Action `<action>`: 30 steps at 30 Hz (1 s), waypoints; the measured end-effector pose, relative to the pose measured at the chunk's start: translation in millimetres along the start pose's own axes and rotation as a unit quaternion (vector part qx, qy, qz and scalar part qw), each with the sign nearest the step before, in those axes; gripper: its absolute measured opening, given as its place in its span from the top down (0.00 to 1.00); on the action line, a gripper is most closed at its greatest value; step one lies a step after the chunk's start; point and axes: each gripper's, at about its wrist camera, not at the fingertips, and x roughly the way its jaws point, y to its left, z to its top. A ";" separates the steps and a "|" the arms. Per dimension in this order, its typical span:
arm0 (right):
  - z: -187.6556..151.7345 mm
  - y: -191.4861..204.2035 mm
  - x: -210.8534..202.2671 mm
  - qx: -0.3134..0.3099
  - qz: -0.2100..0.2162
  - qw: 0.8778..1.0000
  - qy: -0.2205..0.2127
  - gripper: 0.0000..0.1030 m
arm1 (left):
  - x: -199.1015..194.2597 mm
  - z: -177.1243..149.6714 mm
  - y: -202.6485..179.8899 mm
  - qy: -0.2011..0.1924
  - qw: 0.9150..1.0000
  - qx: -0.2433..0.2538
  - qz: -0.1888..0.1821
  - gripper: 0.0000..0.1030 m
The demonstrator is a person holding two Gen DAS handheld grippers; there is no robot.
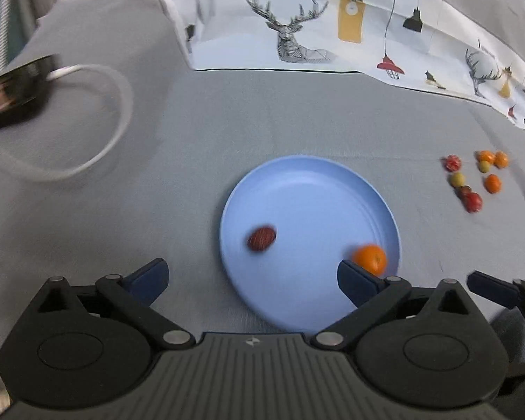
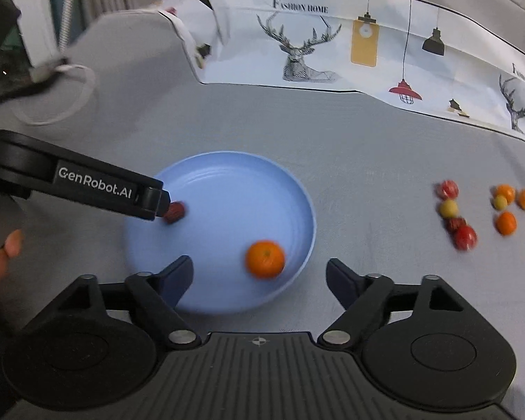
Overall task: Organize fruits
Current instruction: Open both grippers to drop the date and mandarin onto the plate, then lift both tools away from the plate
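At the bottom of the left wrist view, our left gripper [image 1: 252, 276] stands with its blue-tipped fingers spread wide and nothing between the pads. Just beyond them lies a blue plate [image 1: 332, 189]. A dark red fruit [image 1: 261, 238] rests on the plate's left part, above the gap between the fingers. An orange [image 1: 370, 259] sits at the plate's lower right, touching or just behind the right fingertip; we cannot tell which.

In the right wrist view, our right gripper [image 2: 259, 273] also stands apart and empty, the orange [image 2: 265, 259] lying just above the gap between its tips. Farther off, at middle right, a loose cluster of small fruits [image 2: 483, 210], red, yellow and orange, lies on the grey cloth [image 2: 332, 133], well apart from both grippers. A printed deer cloth [image 2: 315, 45] spans the top.
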 end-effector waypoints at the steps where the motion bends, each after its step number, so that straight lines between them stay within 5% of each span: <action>1: -4.6 3.4 -13.4 -0.006 0.002 1.000 -0.006 0.13 | -9.9 -6.2 3.5 0.001 1.000 -0.004 0.002 0.00; 16: -47.4 16.7 -129.3 0.014 -0.032 0.990 -0.135 0.01 | -113.2 -73.9 -16.2 -0.022 0.999 -0.011 0.020 0.00; 30: -67.0 29.0 -165.9 0.011 -0.045 0.984 -0.171 0.01 | -160.8 -95.3 -30.8 -0.076 0.997 0.005 0.015 0.00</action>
